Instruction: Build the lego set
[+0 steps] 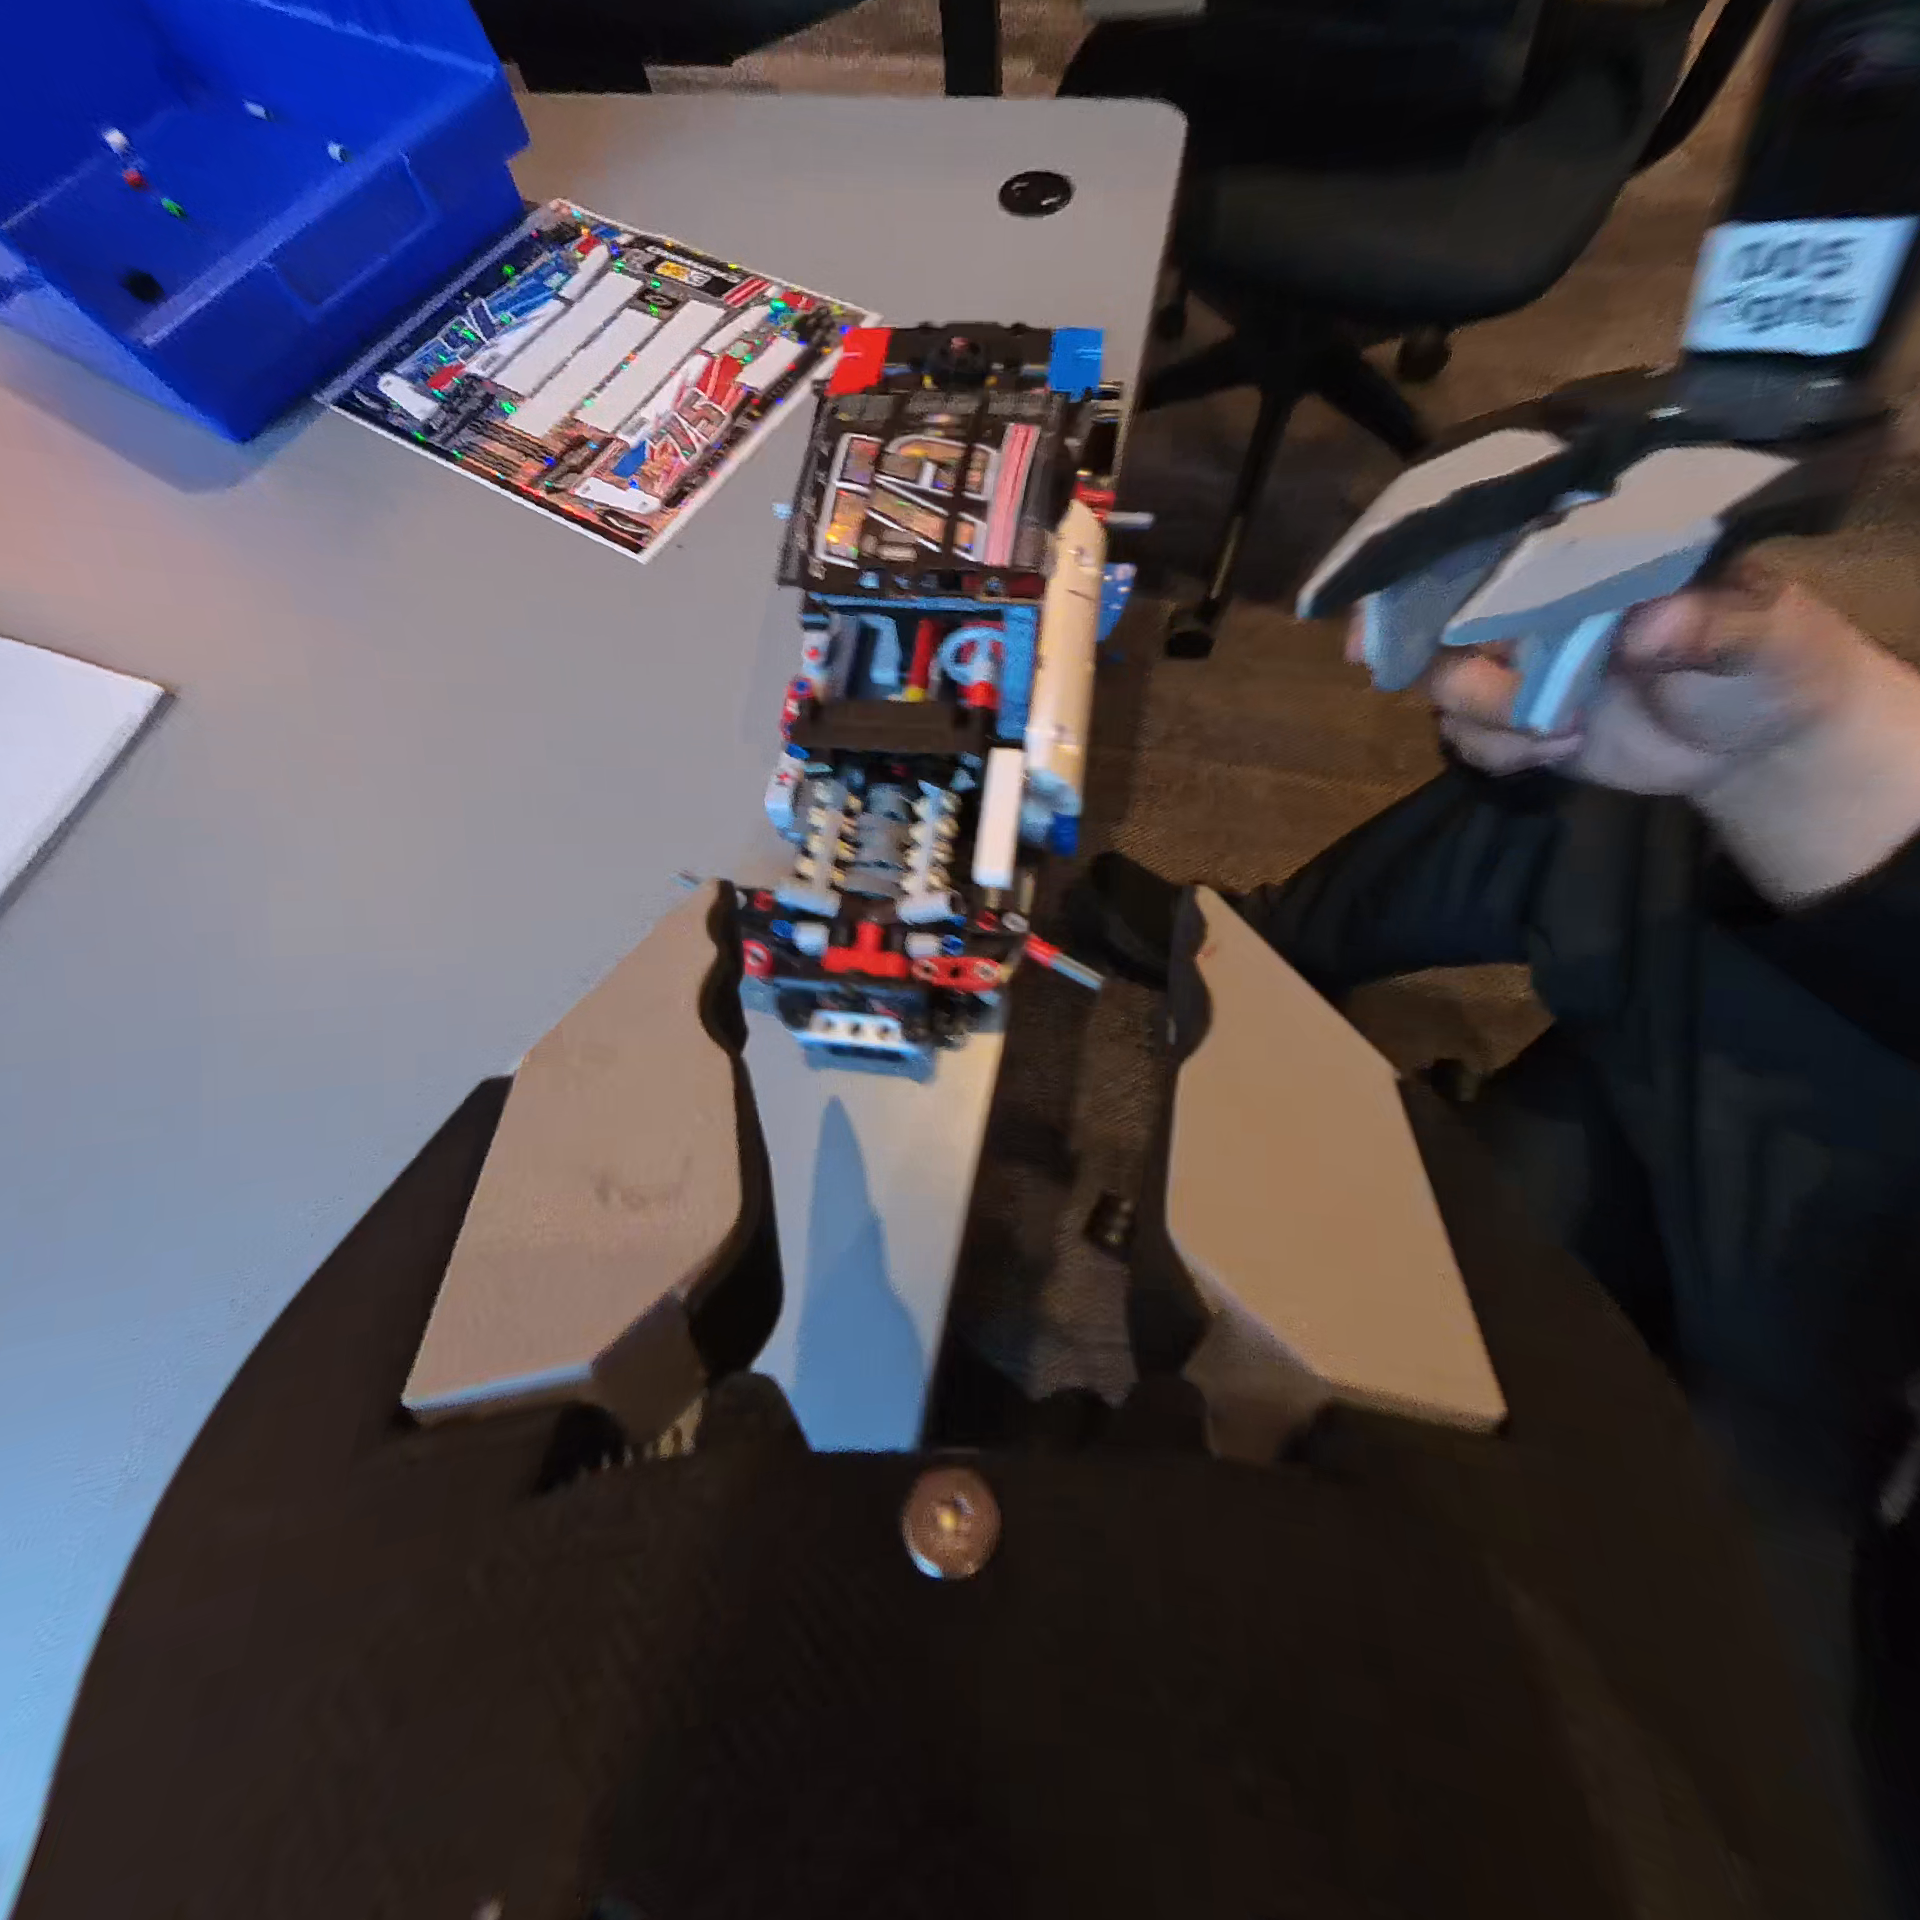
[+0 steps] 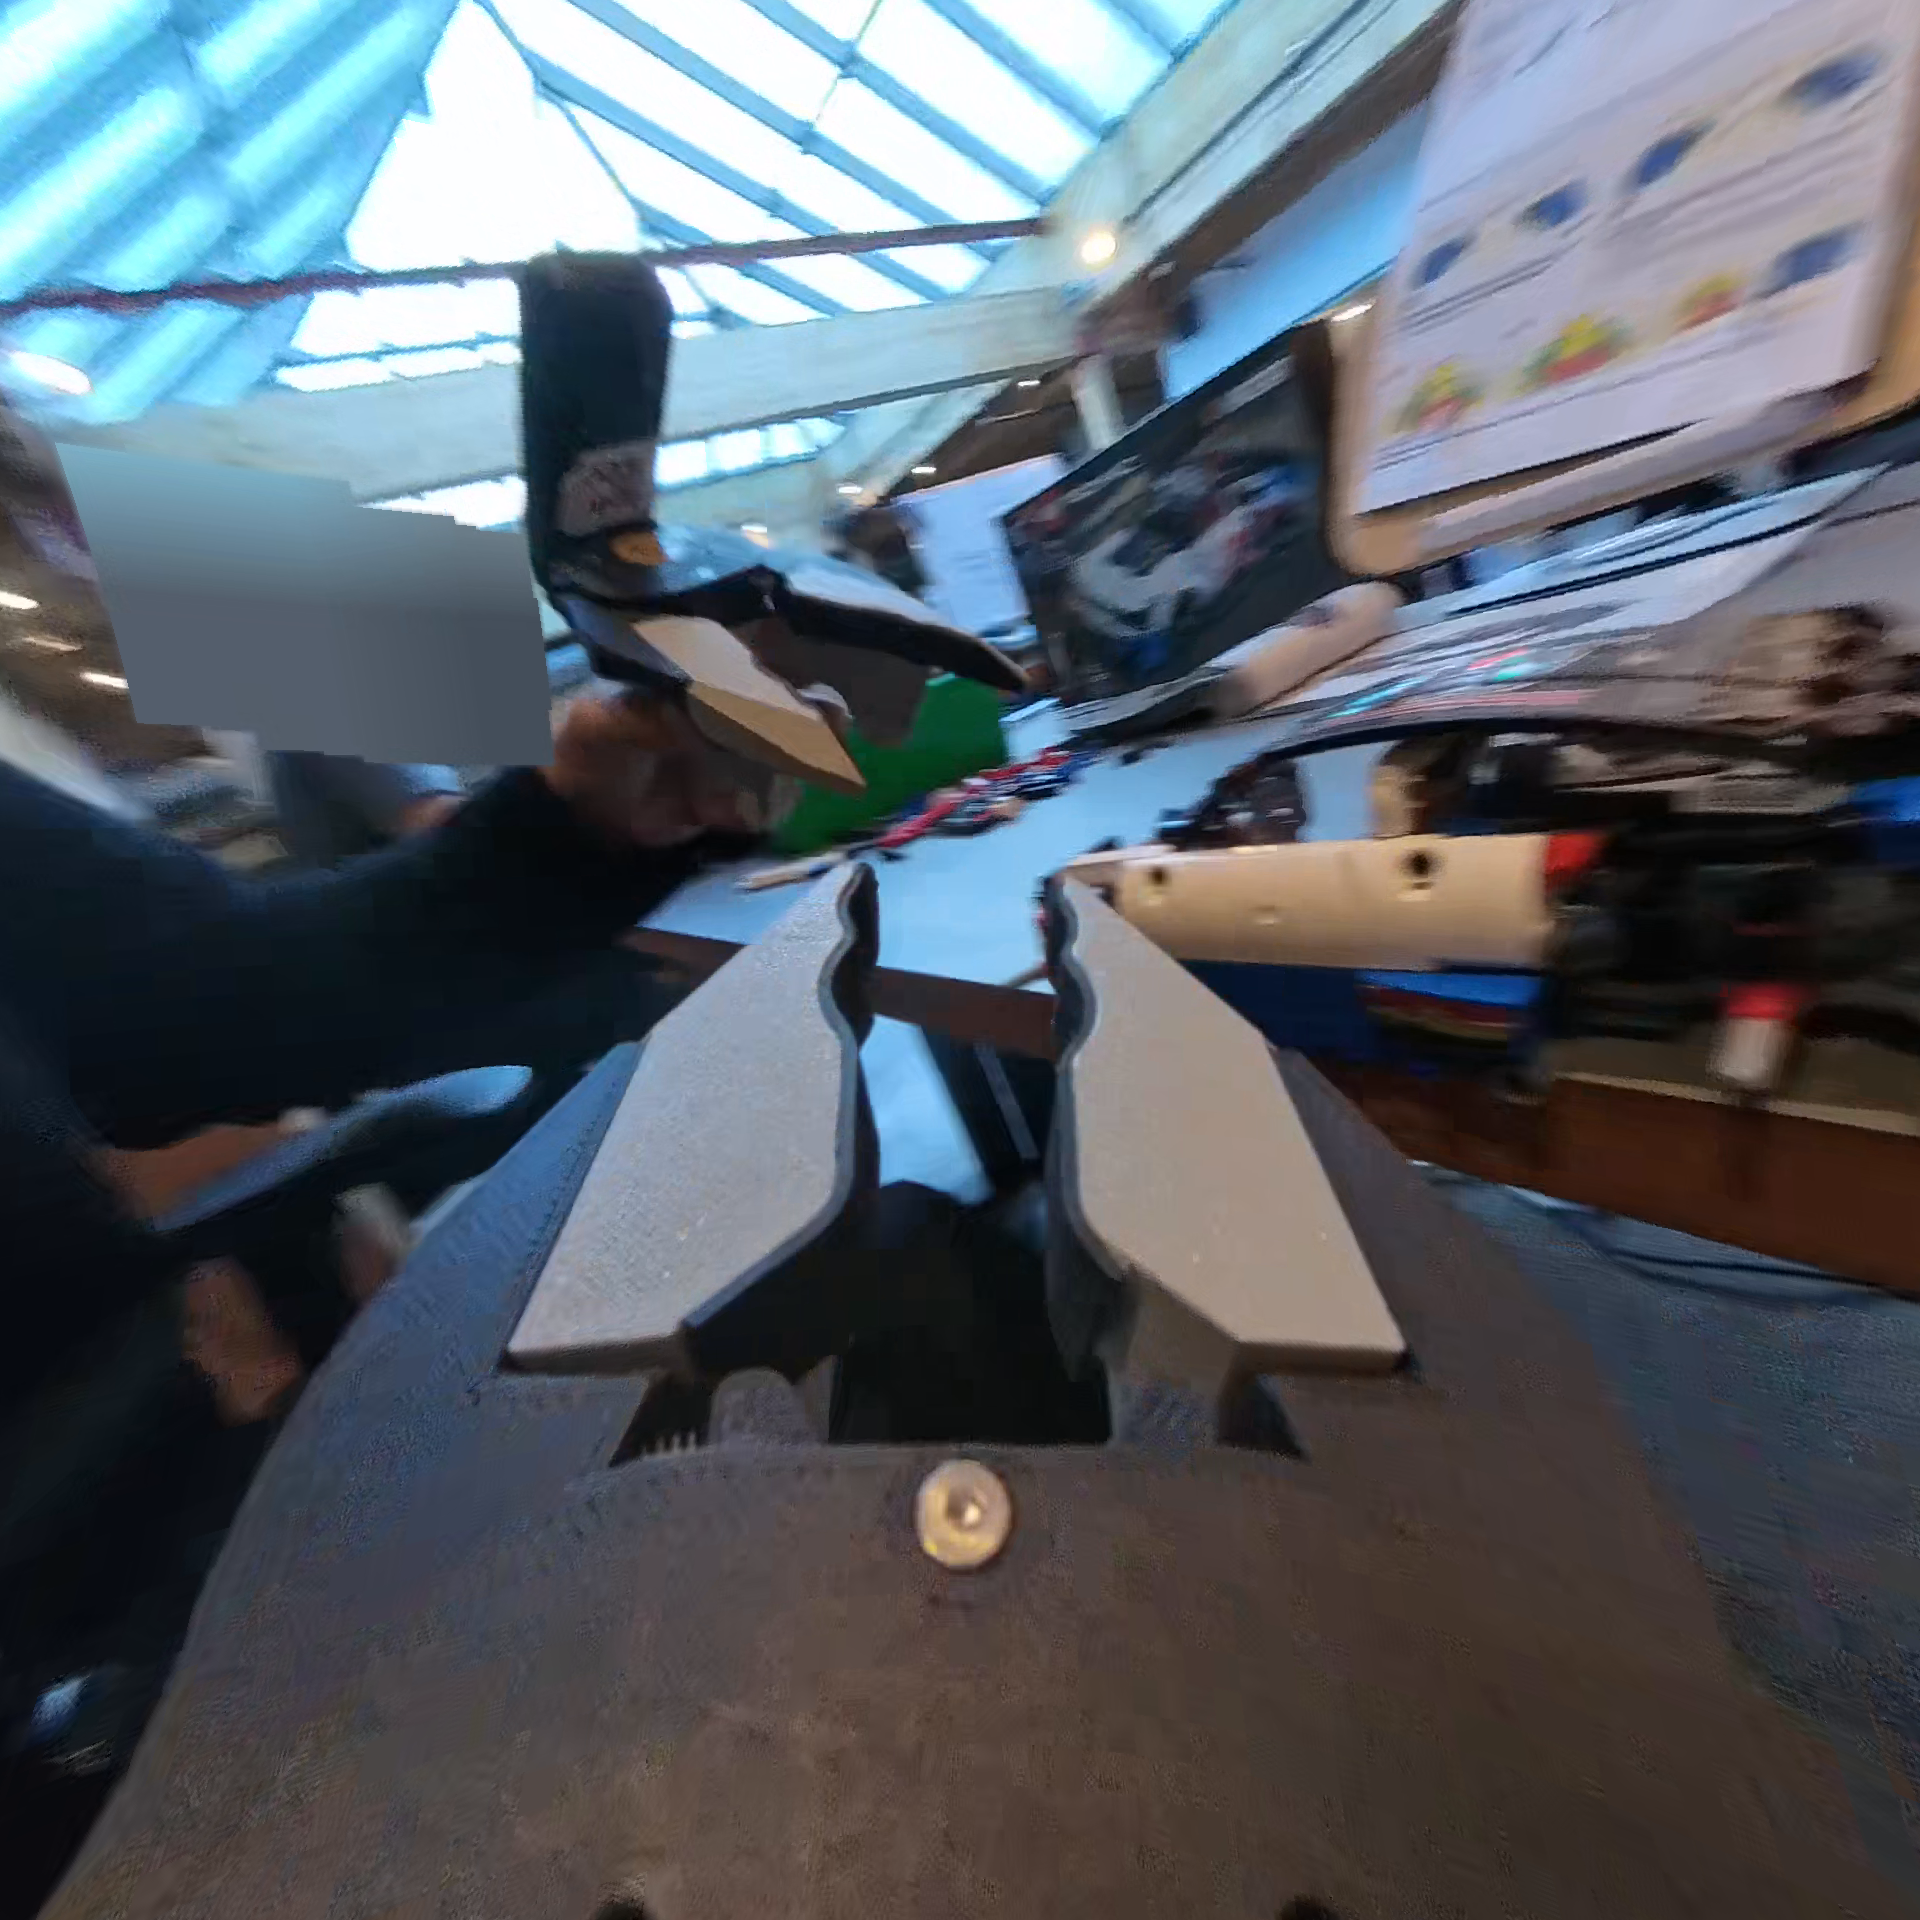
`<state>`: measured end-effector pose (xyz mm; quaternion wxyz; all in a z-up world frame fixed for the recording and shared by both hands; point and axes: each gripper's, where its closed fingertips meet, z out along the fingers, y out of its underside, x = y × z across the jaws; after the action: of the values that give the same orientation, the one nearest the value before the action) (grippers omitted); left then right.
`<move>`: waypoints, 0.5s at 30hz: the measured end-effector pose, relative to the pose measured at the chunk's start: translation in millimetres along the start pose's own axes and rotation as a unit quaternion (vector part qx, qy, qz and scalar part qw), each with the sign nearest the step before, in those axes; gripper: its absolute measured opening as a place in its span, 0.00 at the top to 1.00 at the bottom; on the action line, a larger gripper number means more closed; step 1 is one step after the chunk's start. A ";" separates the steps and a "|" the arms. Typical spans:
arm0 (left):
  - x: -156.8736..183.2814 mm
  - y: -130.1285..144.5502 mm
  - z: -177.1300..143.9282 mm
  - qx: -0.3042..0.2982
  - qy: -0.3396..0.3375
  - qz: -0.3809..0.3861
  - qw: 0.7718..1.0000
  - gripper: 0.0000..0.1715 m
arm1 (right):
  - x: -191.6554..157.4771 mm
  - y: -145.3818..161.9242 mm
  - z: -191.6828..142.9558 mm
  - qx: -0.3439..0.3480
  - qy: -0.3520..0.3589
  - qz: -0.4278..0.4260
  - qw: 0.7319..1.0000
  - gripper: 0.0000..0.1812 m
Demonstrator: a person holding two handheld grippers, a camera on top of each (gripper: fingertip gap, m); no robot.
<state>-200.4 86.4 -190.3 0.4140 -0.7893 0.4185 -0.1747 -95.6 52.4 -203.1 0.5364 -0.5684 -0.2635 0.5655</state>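
A partly built lego car (image 1: 925,665), with a black stickered roof, a white side panel and red and blue parts, lies along the right edge of the grey table (image 1: 364,779). My left gripper (image 1: 951,914) is open around the car's near end. Its left fingertip (image 1: 722,935) is right against the car and the right finger stands apart from it. My right gripper (image 2: 958,888) is open and empty, just left of the car's white panel (image 2: 1330,899). It also shows in the left wrist view (image 1: 1387,623), held in a hand off the table's right side.
A blue bin (image 1: 239,208) with a few small parts stands at the back left. A sticker sheet (image 1: 592,384) lies beside it and white paper (image 1: 62,748) lies at the left edge. An office chair (image 1: 1351,208) stands beyond the table. The person's legs are to the right.
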 end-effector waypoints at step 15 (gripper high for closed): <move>128.1 141.4 -18.7 -0.042 0.096 -0.109 0.989 0.59 | -158.6 42.1 29.4 -0.124 -0.353 -0.096 0.922 0.77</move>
<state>-209.5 -69.7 -301.3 0.3169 -0.8263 0.3749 -0.2762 -170.8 -94.1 -177.9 0.3858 -0.3655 -0.5570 0.6382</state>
